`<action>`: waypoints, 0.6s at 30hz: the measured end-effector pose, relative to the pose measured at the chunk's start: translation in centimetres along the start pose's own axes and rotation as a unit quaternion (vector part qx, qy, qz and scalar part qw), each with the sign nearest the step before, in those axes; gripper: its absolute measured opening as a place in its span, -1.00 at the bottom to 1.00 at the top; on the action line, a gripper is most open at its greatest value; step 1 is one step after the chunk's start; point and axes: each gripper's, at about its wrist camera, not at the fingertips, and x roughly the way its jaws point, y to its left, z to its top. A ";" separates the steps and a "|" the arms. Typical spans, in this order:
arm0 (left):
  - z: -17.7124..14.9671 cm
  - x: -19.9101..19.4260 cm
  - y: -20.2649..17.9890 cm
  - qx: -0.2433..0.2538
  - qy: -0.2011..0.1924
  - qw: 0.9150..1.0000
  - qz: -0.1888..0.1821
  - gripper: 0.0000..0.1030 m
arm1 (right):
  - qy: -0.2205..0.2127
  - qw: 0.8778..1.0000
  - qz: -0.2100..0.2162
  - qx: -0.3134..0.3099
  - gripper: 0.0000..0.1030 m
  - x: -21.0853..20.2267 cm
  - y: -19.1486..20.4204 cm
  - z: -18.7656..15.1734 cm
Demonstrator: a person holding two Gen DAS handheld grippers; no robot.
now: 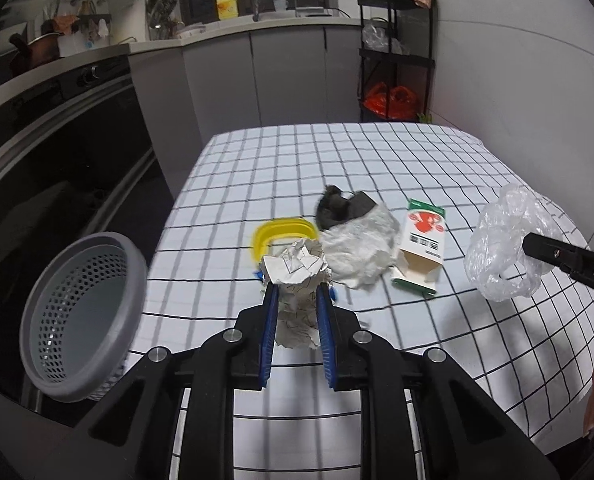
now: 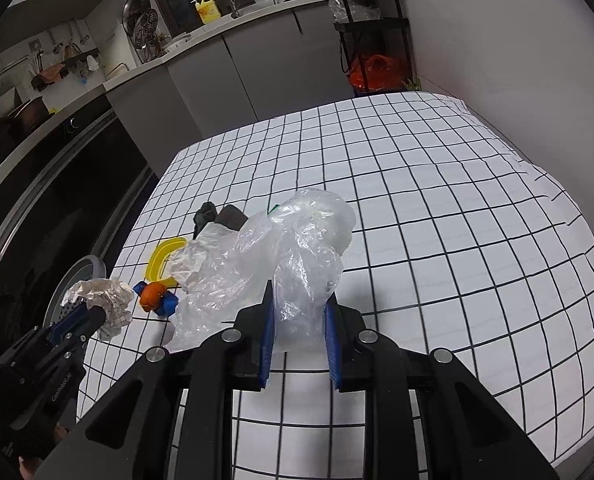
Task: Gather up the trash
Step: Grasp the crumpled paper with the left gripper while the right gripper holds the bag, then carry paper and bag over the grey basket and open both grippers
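My left gripper [image 1: 296, 286] is shut on a crumpled paper ball [image 1: 297, 280] and holds it above the checked table; it shows too in the right wrist view [image 2: 105, 304]. My right gripper [image 2: 300, 300] is shut on a clear plastic bag [image 2: 281, 256], lifted over the table; the bag also shows in the left wrist view [image 1: 505, 240]. A grey perforated bin [image 1: 81, 316] stands off the table's left edge. On the table lie a yellow lid [image 1: 281, 232], a black crumpled piece [image 1: 341, 204], a white wrapper [image 1: 357, 244] and a small carton [image 1: 421, 244].
A small orange and blue item [image 2: 157, 298] lies near the table's left edge. The checked tablecloth [image 2: 457, 220] covers the table. A dark oven front [image 1: 57, 168] and kitchen counter stand to the left, a black shelf rack [image 1: 397, 48] at the back.
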 end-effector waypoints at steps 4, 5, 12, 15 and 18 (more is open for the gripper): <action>0.5 -1.5 3.6 -0.017 -0.012 1.000 0.016 -0.62 | 0.002 1.000 0.009 -0.020 -0.59 0.7 3.0 0.1; 0.5 -1.8 4.4 -0.019 -0.014 0.999 0.021 -0.62 | 0.005 1.000 0.013 -0.025 -0.59 1.0 3.9 0.1; 0.4 -2.9 11.6 -0.048 -0.013 0.997 0.058 -0.62 | 0.017 0.997 0.040 -0.064 -0.59 2.7 10.5 0.2; 0.1 -3.0 14.8 -0.061 -0.015 0.995 0.072 -0.62 | 0.017 0.994 0.047 -0.099 -0.59 3.3 14.1 0.1; -0.4 -2.9 18.2 -0.077 -0.014 0.993 0.086 -0.62 | 0.027 0.990 0.064 -0.122 -0.59 4.6 17.6 0.0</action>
